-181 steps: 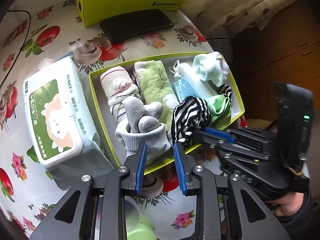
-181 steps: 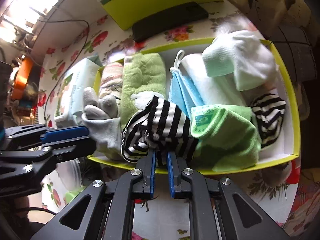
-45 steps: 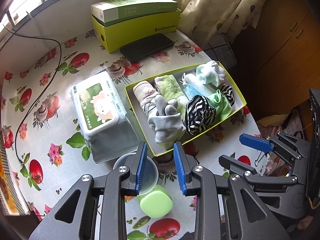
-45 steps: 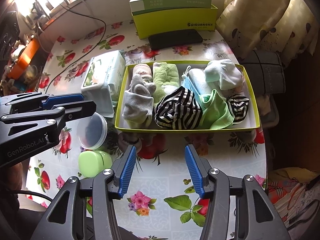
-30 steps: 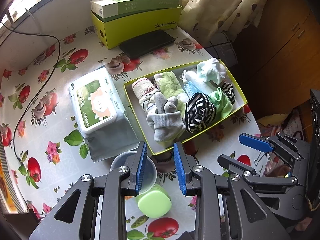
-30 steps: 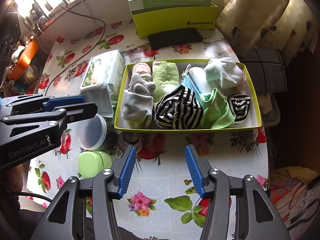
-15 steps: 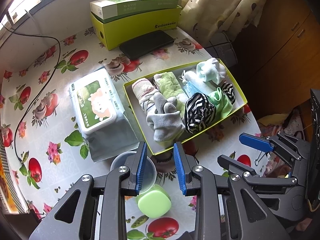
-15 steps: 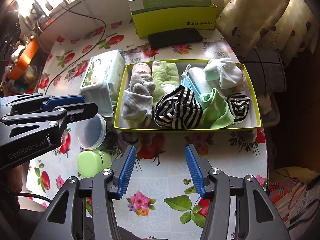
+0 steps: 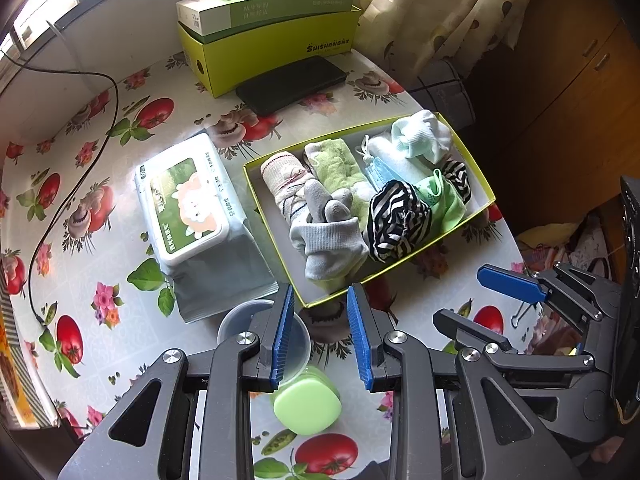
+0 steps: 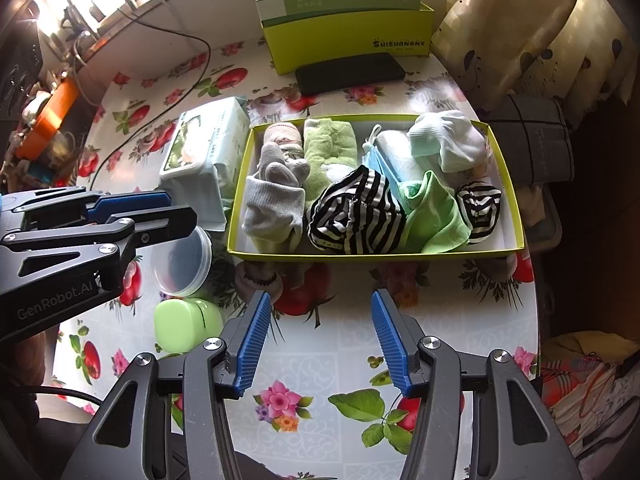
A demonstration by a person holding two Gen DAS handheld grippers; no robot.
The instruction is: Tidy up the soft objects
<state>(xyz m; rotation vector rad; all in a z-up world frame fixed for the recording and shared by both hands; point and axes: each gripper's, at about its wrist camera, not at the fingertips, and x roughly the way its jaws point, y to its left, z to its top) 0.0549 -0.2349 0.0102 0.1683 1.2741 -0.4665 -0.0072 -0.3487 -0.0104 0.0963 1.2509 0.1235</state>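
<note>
Fingers of the left gripper (image 9: 320,332) are seen parted narrowly, with nothing between them, above a clear round plastic lid (image 9: 264,332). Rolled soft socks and cloths are noted packed in the shallow yellow-green cardboard box (image 9: 276,236). From the right wrist, the right gripper (image 10: 318,340) is seen wide and empty, short of that box (image 10: 516,216). The black-and-white striped sock bundle (image 10: 356,216) is judged light and squashy, best pinched at its bulk.
</note>
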